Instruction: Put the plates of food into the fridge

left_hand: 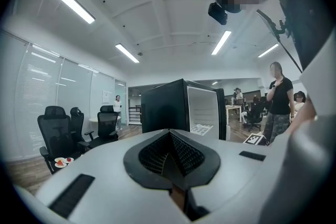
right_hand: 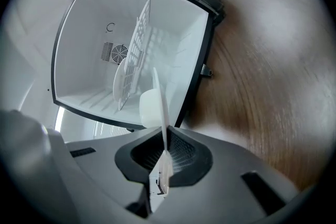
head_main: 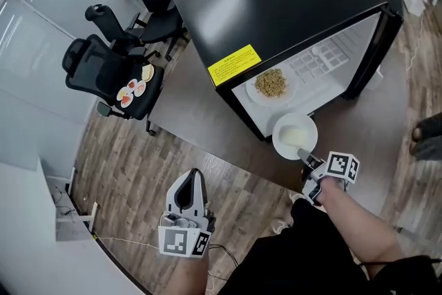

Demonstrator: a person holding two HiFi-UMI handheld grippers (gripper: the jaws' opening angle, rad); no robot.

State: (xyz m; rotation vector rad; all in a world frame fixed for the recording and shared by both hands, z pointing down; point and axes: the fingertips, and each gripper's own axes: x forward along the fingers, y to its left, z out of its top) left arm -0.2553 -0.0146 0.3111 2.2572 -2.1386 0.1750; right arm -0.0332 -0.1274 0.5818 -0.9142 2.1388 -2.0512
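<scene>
Your fridge [head_main: 276,3] stands on a grey bench [head_main: 193,107], and the bench stands on the wood-pattern floor [head_main: 152,176]. With the fridge door open, you can see the white wire shelf [head_main: 324,59] inside; one plate of brownish, grainy food [head_main: 271,83] lies directly on it, near the front edge. Well off to your left, a black office chair [head_main: 97,72] rests on the same floor, and its seat is carrying a few small plates of food [head_main: 132,90] — close together, with red and pale pieces on them. A thin cable [head_main: 131,242] trails across the floor near your feet.
</scene>
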